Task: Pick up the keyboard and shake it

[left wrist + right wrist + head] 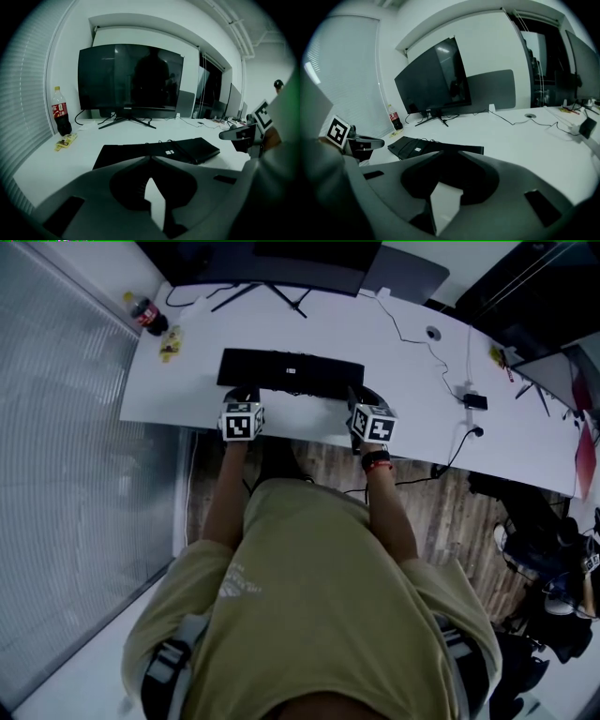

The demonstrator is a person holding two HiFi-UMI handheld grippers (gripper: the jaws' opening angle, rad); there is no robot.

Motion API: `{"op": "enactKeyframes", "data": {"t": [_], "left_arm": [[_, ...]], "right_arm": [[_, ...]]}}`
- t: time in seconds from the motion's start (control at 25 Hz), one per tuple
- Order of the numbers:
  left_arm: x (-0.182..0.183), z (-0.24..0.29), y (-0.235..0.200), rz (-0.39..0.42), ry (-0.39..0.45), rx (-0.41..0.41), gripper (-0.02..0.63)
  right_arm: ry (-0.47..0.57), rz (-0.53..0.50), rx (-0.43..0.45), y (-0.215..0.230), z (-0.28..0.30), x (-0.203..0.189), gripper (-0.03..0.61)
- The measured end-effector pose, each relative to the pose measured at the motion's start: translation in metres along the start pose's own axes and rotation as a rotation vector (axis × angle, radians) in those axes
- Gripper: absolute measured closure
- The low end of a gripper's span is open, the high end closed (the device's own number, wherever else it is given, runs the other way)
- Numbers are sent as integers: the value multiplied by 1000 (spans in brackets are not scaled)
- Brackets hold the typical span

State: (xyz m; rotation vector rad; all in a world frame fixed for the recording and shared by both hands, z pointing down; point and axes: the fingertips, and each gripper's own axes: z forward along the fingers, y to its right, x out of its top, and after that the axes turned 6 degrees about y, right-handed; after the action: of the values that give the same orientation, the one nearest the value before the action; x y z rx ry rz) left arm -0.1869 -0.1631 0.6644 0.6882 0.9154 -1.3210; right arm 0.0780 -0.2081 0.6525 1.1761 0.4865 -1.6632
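A black keyboard (pixel 291 371) lies lengthwise near the front edge of the white desk (pixel 412 381), with a small white label on its upper face. My left gripper (pixel 246 393) is shut on the near left edge of the keyboard (pixel 197 149), and its jaw tips meet there (pixel 150 158). My right gripper (pixel 356 399) grips the near right edge; in the right gripper view its jaws (pixel 457 152) close over the keyboard (pixel 410 147). Each gripper view shows the other gripper at its side.
A large dark monitor (pixel 281 263) stands behind the keyboard. A cola bottle (pixel 147 315) and a yellow snack packet (pixel 170 343) sit at the desk's far left. Cables and a small black charger (pixel 473 401) lie to the right. Window blinds run along the left.
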Motion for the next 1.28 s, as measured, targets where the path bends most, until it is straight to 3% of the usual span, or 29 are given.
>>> {"op": "enactKeyframes", "data": {"t": [0.36, 0.64, 0.76, 0.92, 1.28], "left_arm": [[68, -51, 38, -3, 192, -15, 594], [114, -97, 54, 29, 329, 4, 594], [127, -105, 53, 60, 356, 13, 594], [142, -108, 45, 60, 376, 15, 594], [159, -100, 32, 72, 404, -66, 594]], "right_arm": [[179, -129, 66, -43, -43, 73, 538], [260, -178, 147, -71, -73, 102, 555], [282, -163, 163, -79, -79, 111, 555], [291, -171, 122, -86, -80, 129, 555], [341, -162, 62, -100, -74, 155, 555]]}}
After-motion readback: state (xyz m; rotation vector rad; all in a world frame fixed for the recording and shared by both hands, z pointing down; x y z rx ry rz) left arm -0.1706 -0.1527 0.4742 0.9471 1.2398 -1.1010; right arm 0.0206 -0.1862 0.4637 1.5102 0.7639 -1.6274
